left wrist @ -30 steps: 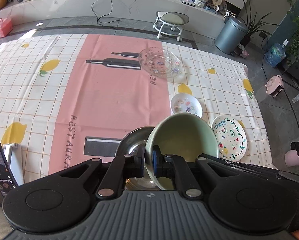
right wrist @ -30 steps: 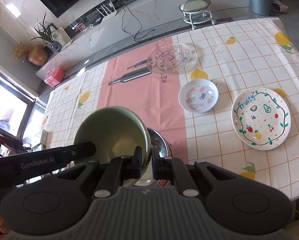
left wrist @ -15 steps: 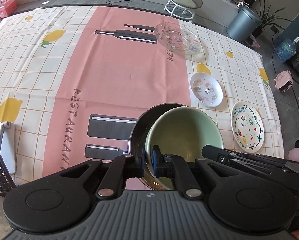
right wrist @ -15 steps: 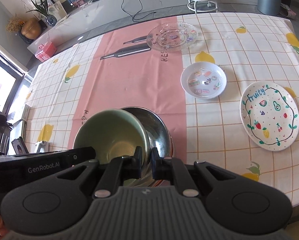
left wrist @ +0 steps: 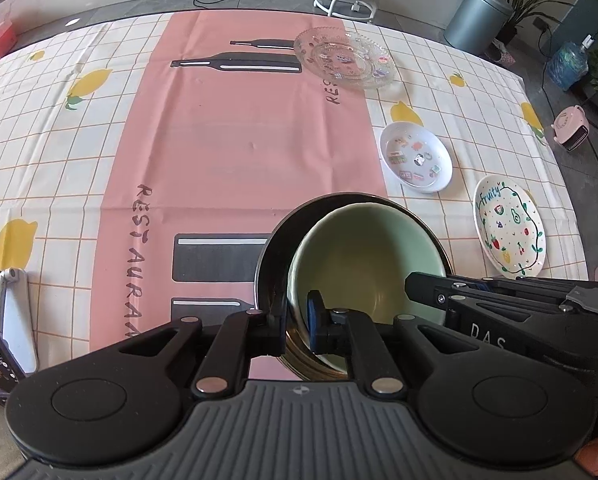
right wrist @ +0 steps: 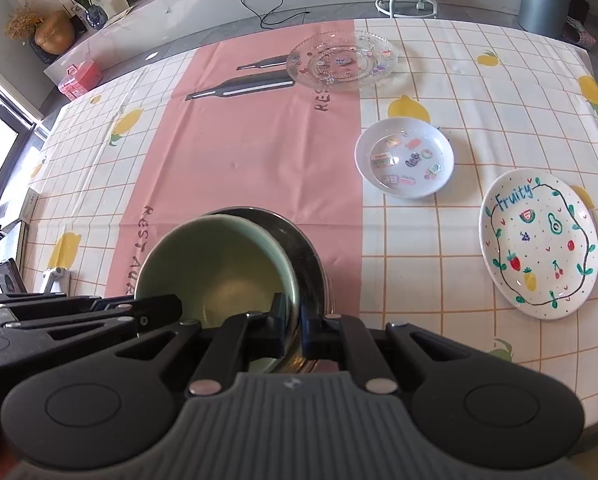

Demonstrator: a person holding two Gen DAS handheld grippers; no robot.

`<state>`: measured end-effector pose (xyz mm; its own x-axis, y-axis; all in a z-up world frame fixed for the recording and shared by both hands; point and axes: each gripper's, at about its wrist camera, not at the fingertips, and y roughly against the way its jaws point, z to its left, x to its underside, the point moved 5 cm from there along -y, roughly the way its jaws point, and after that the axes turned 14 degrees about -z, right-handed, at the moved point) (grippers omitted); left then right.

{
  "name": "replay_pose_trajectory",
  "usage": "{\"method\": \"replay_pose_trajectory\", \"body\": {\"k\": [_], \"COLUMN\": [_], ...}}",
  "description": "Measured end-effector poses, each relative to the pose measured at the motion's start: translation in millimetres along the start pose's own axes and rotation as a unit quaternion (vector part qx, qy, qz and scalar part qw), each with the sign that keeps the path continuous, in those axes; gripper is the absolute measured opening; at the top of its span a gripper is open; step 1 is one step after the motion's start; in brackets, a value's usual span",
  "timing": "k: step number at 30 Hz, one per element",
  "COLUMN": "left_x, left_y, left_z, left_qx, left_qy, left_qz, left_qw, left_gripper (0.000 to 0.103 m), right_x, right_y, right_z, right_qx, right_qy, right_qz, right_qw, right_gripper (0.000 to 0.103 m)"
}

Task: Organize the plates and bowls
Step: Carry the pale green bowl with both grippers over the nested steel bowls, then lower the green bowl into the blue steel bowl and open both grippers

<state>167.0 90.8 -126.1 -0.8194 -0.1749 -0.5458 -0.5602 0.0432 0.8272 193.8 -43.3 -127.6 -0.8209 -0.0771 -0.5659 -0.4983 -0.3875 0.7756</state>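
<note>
The green bowl (left wrist: 363, 256) is seen tilted inside the steel bowl (left wrist: 273, 248), near the front edge of the worktop (left wrist: 219, 140).

The left hand-held gripper (left wrist: 297, 316) is clamped on the green bowl's near-left rim, one pad inside and one outside; its jaws are opening slightly, with the rim between them. The right hand-held gripper (right wrist: 293, 326) is closed on the opposite rim of the same bowl.

In the left wrist view alone, a phone stand (left wrist: 9, 312) at the left edge, a pink heater (left wrist: 571, 128) and a water bottle (left wrist: 567, 64) on the floor are shown. In the right wrist view alone, a brown vase (right wrist: 55, 34) is shown.

The glass plate (right wrist: 341, 60), white dish (right wrist: 405, 158) and painted plate (right wrist: 539, 248) are found apart from one another on the right half of the worktop.

"Fruity" is read on the painted plate, "RESTAURA" partly on the cloth, and "DAS" on the right gripper's arm in the left view. The stickers in the white dish are too small to be read.
</note>
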Motion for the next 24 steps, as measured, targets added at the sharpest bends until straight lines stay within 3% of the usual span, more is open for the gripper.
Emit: {"method": "replay_pose_trajectory", "body": {"k": [13, 18, 24], "left_x": [-7.4, -9.8, -14.6], "left_y": [3.0, 8.5, 20.8], "left_z": [-5.1, -3.8, -9.4], "left_qx": [-0.005, 0.01, 0.026], "left_qy": [-0.034, -0.025, -0.027], "left_qz": [-0.013, -0.021, -0.037], "left_qw": [0.9993, 0.9994, 0.9986], "left_gripper": [0.014, 0.016, 0.022], "right_x": [0.4, -0.5, -11.3], "right_y": [-5.7, -2.1, 15.5], "right_z": [0.1, 1.5, 6.7], "right_qx": [0.006, -0.001, -0.009], "right_qy": [0.007, 0.004, 0.023], "right_qz": [0.003, 0.0, -0.033], "right_qw": [1.0, 1.0, 0.999], "right_gripper": [0.006, 0.012, 0.019]}}
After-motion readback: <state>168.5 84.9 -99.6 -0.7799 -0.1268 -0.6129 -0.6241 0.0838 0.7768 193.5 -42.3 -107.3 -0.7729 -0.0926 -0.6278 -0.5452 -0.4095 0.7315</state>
